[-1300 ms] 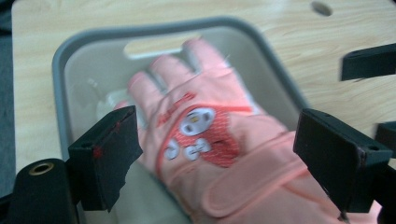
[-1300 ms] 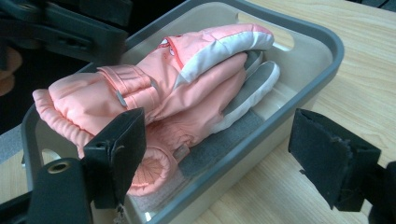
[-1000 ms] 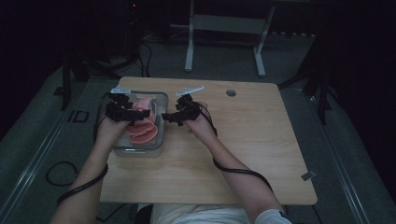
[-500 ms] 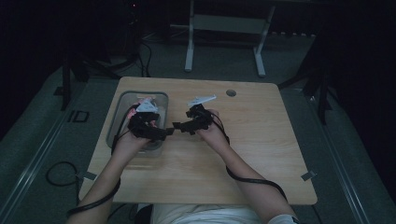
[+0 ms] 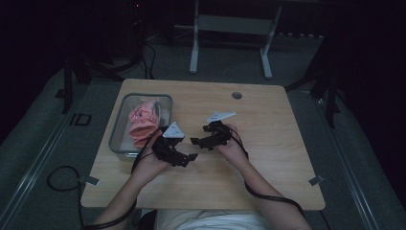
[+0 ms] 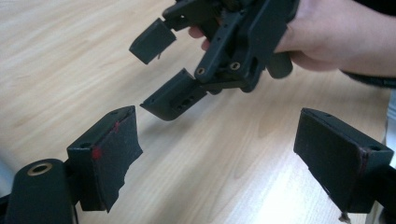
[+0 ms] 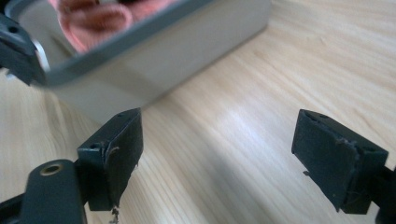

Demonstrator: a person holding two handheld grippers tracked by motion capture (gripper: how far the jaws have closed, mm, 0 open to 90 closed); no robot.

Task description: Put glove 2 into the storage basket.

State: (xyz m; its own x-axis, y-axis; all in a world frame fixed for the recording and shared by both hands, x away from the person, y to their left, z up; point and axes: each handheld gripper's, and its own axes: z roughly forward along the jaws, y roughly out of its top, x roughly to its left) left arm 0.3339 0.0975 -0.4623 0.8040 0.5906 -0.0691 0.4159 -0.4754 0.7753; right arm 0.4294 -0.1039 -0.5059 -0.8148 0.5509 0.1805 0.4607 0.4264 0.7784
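Both the left gripper (image 5: 191,157) and right gripper (image 5: 195,142) stand agape and empty, facing each other just beside the pink-cloth-filled clear bin (image 5: 123,143).

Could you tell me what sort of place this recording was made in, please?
Probably a lab or recording room, dimly lit: a lone wooden table on grey carpet, cables trailing across the floor, a metal stand behind, and a clear bin holding pink cloth.
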